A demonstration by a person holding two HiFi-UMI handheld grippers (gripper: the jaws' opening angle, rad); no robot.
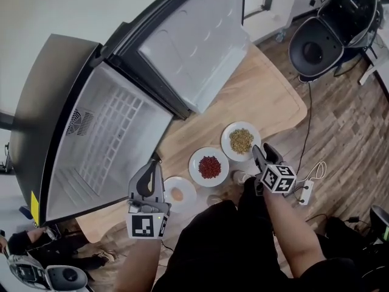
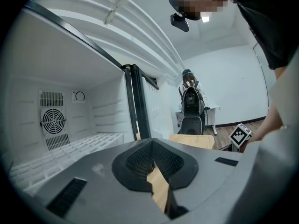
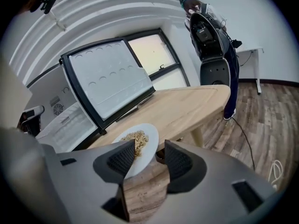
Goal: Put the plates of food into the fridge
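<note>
Right gripper (image 3: 149,143) jaws apart, empty, at grain plate (image 3: 145,148). Plate stiff, smooth, breakable; pinch near rim, keep level. Left gripper (image 2: 153,143) jaws together, empty.

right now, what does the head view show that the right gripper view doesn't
Only the head view: the red-food plate and the small plate. Only the right gripper view: the right gripper seen with its jaws apart, and a table leg. Both: the grain plate, the table and the open fridge.
</note>
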